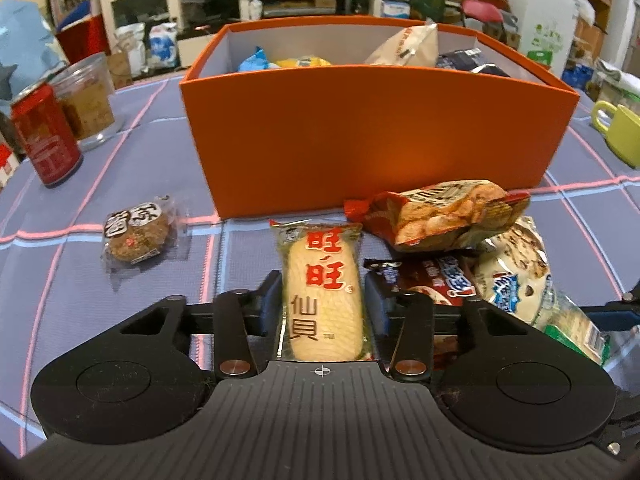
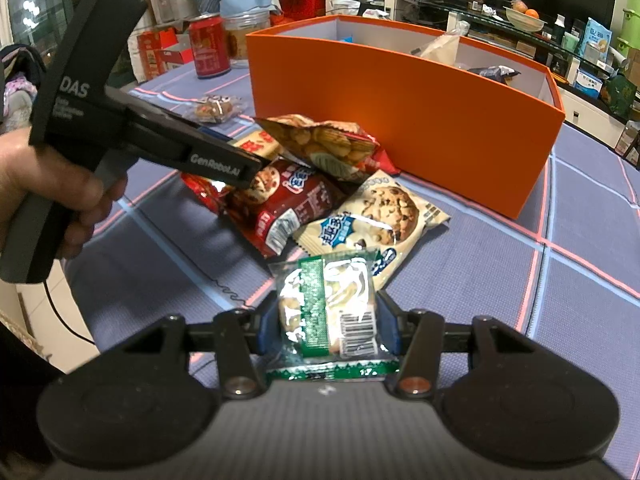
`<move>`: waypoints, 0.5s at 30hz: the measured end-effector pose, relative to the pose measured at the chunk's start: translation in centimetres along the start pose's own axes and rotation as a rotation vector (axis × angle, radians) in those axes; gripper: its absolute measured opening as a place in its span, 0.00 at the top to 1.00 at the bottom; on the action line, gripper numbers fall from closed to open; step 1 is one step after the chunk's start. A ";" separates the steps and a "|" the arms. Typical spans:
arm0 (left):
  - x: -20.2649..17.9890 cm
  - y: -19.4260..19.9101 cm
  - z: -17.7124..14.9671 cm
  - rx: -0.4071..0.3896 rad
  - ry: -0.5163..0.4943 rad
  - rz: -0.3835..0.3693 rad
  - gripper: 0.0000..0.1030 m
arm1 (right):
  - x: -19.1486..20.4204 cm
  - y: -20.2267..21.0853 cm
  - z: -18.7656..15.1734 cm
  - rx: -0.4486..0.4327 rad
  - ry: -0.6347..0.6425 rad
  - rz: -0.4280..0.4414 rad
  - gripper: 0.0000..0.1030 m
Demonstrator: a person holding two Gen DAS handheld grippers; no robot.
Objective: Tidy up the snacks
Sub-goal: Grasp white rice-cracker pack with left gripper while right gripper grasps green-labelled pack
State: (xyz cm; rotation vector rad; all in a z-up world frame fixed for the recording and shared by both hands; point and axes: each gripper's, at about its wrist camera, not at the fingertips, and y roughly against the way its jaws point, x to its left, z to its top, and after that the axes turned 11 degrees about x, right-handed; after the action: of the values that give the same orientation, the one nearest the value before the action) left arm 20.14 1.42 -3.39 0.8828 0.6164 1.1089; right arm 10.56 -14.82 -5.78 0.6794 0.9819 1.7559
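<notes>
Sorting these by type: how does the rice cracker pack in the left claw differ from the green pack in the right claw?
The rice cracker pack is long, pale yellow, red-lettered; the green pack is squarish, silvery, showing a barcode. The rice cracker pack holds one oval cracker; the green pack's contents look lumpy. Both are sealed, each clamped between claw fingers.

I see my rice cracker packet (image 1: 322, 292), cream with red characters, lying lengthwise at six o'clock of the orange box (image 1: 376, 136). A green-edged clear biscuit packet (image 2: 332, 316) sits at six o'clock of the cookie packets (image 2: 376, 216).
</notes>
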 end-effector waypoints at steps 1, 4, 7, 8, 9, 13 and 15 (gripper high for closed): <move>-0.1 0.0 0.0 0.002 -0.003 0.002 0.90 | 0.0 0.0 0.0 0.000 0.000 0.000 0.49; -0.1 0.1 0.0 0.007 0.000 -0.002 0.91 | 0.0 0.0 0.0 0.000 -0.001 0.000 0.49; 0.0 0.2 0.0 0.010 0.012 -0.012 0.92 | 0.0 0.0 0.0 0.000 -0.001 0.000 0.49; 0.1 0.2 0.0 0.011 0.012 -0.015 0.92 | 0.0 0.0 0.0 0.000 -0.002 0.000 0.49; 0.1 0.2 0.0 0.012 0.013 -0.016 0.92 | 0.0 0.0 0.0 0.000 -0.002 0.001 0.49; 0.4 0.4 0.0 0.013 0.034 -0.024 0.92 | 0.0 0.0 0.0 0.000 -0.003 0.000 0.49; 0.6 0.7 0.1 0.003 0.042 -0.017 0.92 | 0.0 0.1 0.0 0.000 -0.003 -0.004 0.49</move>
State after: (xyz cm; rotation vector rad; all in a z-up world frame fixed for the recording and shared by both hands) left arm 20.06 2.06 -2.71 0.8570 0.6595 1.1138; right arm 10.54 -14.81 -5.71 0.6798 0.9800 1.7509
